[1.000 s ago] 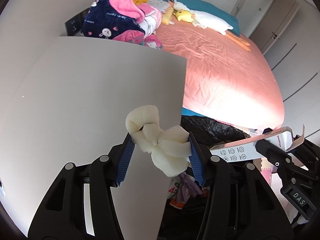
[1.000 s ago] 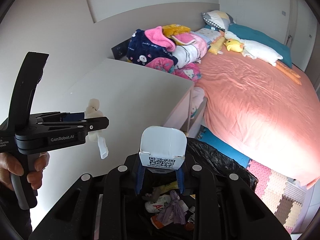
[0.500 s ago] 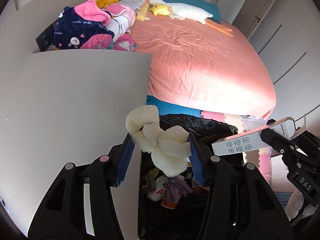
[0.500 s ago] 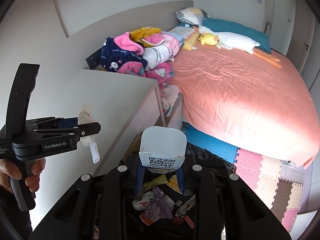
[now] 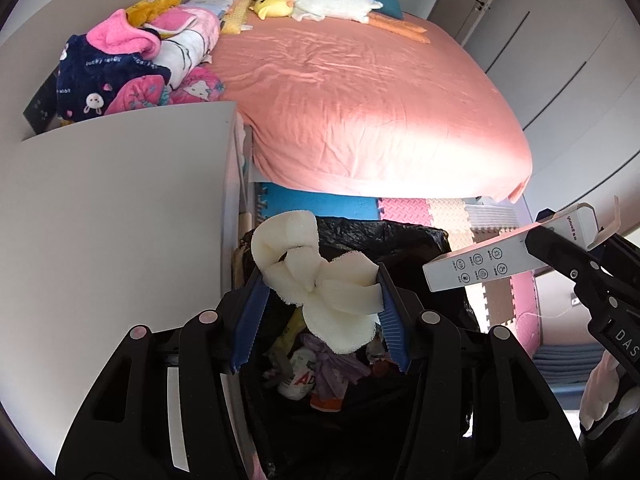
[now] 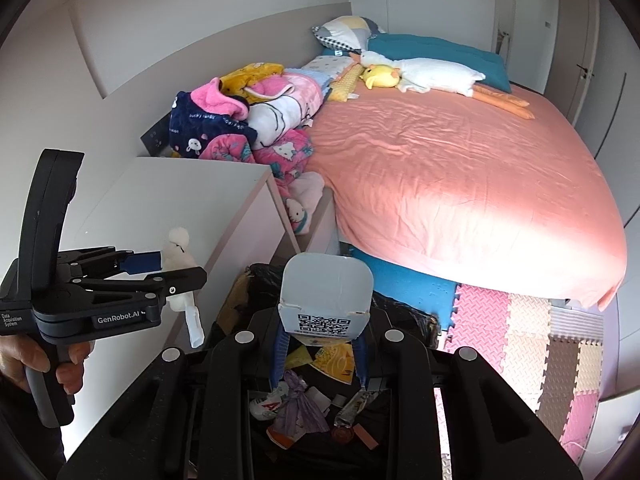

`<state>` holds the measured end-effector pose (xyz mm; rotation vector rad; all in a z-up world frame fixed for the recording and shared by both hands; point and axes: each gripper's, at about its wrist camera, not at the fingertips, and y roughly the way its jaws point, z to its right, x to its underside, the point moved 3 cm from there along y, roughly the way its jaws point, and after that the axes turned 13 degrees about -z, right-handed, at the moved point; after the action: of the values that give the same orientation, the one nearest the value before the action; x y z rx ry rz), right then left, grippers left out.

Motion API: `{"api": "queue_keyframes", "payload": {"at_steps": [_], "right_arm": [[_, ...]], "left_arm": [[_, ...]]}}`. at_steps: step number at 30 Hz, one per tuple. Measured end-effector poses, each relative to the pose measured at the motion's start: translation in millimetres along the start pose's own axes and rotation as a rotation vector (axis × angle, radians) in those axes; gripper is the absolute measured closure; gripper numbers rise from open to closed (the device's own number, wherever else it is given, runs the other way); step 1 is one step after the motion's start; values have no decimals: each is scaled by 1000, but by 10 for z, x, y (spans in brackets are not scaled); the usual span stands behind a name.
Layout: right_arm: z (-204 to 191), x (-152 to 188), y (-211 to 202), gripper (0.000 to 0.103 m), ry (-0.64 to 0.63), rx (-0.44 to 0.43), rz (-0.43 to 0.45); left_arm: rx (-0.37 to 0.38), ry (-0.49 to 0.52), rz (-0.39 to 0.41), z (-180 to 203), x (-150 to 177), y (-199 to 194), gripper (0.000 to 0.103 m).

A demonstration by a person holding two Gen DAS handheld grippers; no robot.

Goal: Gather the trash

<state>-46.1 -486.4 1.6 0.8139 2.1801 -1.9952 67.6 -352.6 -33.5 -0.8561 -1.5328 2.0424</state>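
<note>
My left gripper (image 5: 320,316) is shut on a cream foam scrap (image 5: 320,284) and holds it over the black-lined trash bin (image 5: 400,240). It also shows in the right wrist view (image 6: 176,268), with the foam scrap (image 6: 180,248) hanging from it. My right gripper (image 6: 320,344) is shut on a white cardboard box with a QR code (image 6: 324,296), above the bin's trash (image 6: 296,404). The box (image 5: 500,260) and right gripper (image 5: 560,256) show at the right of the left wrist view, over the bin's right side.
A white cabinet top (image 5: 112,208) stands left of the bin. A bed with a pink sheet (image 6: 460,184) lies behind it, with piled clothes (image 6: 248,120) and plush toys (image 6: 420,72). Foam floor mats (image 6: 520,340) cover the floor to the right.
Both grippers have moved off the cabinet top to the right, and now hang over the bin. Their holds on the foam and the box are unchanged.
</note>
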Motion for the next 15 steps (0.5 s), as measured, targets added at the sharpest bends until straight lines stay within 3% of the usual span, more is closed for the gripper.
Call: {"api": "queue_keyframes", "payload": {"at_steps": [3,4,5,6,7,9,15], "right_arm": [[49,32,-31,75,11,4,-1],[49,42,-44,74,10,5,-6],[58,53,-64,57,12,11,-6],[74,61,-91,42,21,22,1],[95,78,-150,18,36,41,31],[112,106,-209,17,45,59,66],[139,117,-216,17,63,51,56]], "left_arm": [[21,57,-27,72,22,51,43],[18,83,-47,105,43,75,25],[-11,105,-60,126,69,102,6],[-43,114,-47,134,92,103,6],[-73,121,-42,130,113,116,6],[-70,114,-47,99,137,142,6],[-4,80,-7,51,140,77,6]]}}
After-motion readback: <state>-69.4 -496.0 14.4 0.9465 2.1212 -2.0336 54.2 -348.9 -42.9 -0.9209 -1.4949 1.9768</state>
